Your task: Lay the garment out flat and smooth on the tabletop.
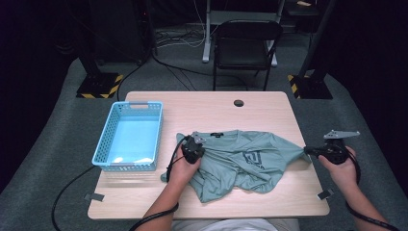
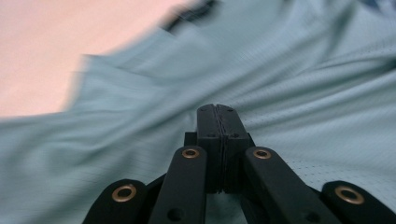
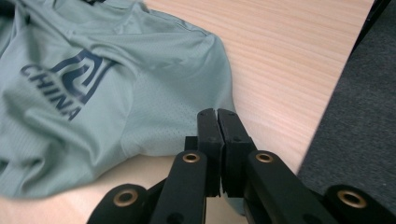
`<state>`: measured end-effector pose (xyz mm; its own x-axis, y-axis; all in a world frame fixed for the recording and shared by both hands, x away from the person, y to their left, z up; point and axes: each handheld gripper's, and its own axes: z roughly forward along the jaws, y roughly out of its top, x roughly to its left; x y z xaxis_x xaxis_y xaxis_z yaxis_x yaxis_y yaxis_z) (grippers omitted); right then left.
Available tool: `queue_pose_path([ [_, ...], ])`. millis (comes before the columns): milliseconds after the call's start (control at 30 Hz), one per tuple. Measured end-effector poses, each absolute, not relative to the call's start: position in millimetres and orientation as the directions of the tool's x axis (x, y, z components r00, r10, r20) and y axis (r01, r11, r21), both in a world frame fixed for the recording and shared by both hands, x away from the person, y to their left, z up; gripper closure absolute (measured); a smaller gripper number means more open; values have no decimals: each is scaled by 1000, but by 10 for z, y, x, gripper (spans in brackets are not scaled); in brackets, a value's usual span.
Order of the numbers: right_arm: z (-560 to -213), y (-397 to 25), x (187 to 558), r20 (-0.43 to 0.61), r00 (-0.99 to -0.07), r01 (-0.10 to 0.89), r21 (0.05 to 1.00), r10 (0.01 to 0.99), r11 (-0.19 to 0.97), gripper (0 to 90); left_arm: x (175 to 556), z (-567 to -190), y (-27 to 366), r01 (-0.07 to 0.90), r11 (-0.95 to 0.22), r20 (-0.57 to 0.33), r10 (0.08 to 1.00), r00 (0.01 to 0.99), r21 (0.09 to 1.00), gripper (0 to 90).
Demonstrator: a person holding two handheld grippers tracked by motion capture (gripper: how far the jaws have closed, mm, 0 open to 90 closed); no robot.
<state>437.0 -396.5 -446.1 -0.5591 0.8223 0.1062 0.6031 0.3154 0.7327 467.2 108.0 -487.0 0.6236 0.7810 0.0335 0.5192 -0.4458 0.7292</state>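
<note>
A sage-green T-shirt with a dark printed logo lies crumpled across the middle of the wooden table. My left gripper rests on the shirt's left part, below the collar, jaws pressed together with cloth bunched at their tip. In the left gripper view the fabric creases toward the left gripper. My right gripper is at the table's right edge, shut on the sleeve, which is drawn out to a point. The right gripper view shows the shirt reaching under the right gripper.
A light-blue plastic basket with nothing in it stands on the table's left side. A cable hole sits near the far edge. Behind the table are a black folding chair and two stand bases with hazard tape.
</note>
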Motion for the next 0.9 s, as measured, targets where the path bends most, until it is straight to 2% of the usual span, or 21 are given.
queue_pose_path([
  [100, -4389, -3998, 4280, 92, -577, 593, 730, 812, 338, 887, 4688, -4724, 1190, 493, -392, 40, 812, 582, 777, 896],
  [300, -4258, -3958, 4231, 96, -603, 557, 761, 792, 332, 887, 4693, -4491, 1355, 435, -352, 112, 866, 487, 828, 896],
  [467, -4424, -3753, 4296, 80, -626, 568, 729, 776, 383, 881, 4711, -4435, 1484, 433, -310, 105, 894, 436, 847, 896],
  [500, -4476, -3702, 4320, 68, -626, 565, 727, 777, 391, 856, 4718, -4454, 1498, 439, -306, 98, 895, 435, 845, 895],
  [567, -4580, -3611, 4378, 20, -595, 565, 721, 803, 401, 727, 4725, -4514, 1500, 455, -318, 105, 895, 434, 831, 895],
  [633, -4652, -3565, 4422, 30, -591, 576, 715, 806, 396, 682, 4730, -4576, 1507, 471, -336, 117, 893, 434, 816, 893],
  [733, -4656, -3540, 4403, 40, -592, 580, 715, 805, 391, 676, 4737, -4646, 1540, 490, -342, 120, 895, 429, 802, 890],
  [800, -4652, -3524, 4371, 88, -616, 588, 713, 783, 383, 680, 4741, -4688, 1550, 505, -337, 104, 895, 434, 795, 889],
  [900, -4731, -3444, 4328, 105, -659, 586, 692, 745, 421, 686, 4752, -4751, 1541, 526, -326, 72, 893, 445, 786, 885],
])
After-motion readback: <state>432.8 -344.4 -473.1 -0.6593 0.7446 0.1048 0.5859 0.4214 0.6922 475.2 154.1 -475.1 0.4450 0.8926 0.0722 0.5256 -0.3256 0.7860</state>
